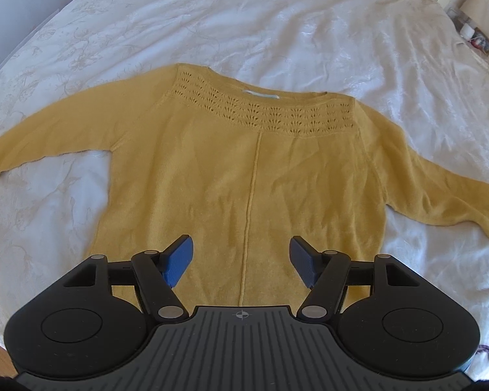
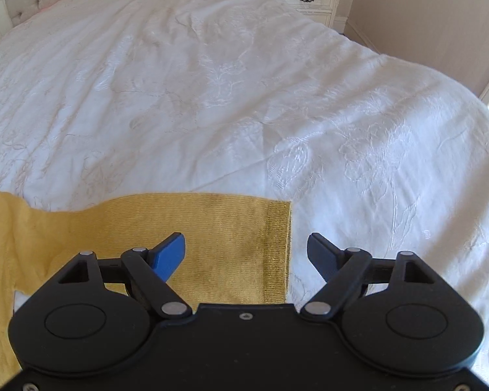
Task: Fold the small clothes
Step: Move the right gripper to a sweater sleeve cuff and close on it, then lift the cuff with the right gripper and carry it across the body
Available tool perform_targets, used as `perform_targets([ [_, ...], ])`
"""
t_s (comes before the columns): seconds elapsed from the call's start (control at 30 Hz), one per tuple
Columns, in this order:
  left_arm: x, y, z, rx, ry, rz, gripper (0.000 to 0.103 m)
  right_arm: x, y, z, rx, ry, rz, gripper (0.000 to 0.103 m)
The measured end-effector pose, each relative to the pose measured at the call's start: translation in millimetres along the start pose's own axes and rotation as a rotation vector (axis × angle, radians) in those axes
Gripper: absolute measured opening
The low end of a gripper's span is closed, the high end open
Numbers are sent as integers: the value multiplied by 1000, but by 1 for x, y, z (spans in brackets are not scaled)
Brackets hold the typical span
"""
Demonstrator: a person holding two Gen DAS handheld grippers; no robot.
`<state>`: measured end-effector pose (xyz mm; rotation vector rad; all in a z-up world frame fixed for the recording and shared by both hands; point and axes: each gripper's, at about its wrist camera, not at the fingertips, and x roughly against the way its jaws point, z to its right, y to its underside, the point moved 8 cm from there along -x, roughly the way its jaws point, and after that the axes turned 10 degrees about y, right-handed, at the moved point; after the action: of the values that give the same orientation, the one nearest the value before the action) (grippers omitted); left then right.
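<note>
While one yellow sweater lies flat on the bed, both grippers' fingers hover spread.

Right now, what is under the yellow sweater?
The yellow sweater lies spread flat on a white embroidered bedspread, which shows all around it. Whatever lies directly beneath the knit is covered. Both tongs, left and right, are open above it.
</note>
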<state>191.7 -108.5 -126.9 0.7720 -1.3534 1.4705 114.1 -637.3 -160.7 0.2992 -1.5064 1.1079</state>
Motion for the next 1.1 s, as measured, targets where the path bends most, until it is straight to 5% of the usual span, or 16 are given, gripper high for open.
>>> perform_targets([
  [0.33, -4, 3, 3, 11, -48, -83, 64, -42, 7, 4, -67, -92, -64, 82],
  [0.47, -4, 6, 2, 16, -47, -88, 64, -38, 6, 3, -74, -120, -60, 59],
  [0.53, -5, 7, 0, 17, -40, -91, 64, -32, 4, 0, -52, -125, -58, 39],
  [0.57, -5, 7, -1, 16, -37, -93, 64, -28, 4, -1, -54, -140, -58, 12],
  [0.83, -6, 9, -23, 7, 11, -97, 64, 32, -20, -41, -65, -228, 9, 11],
  [1.1, -5, 9, -74, -28, 16, -96, 64, 127, -38, -168, -11, -440, 100, 11],
])
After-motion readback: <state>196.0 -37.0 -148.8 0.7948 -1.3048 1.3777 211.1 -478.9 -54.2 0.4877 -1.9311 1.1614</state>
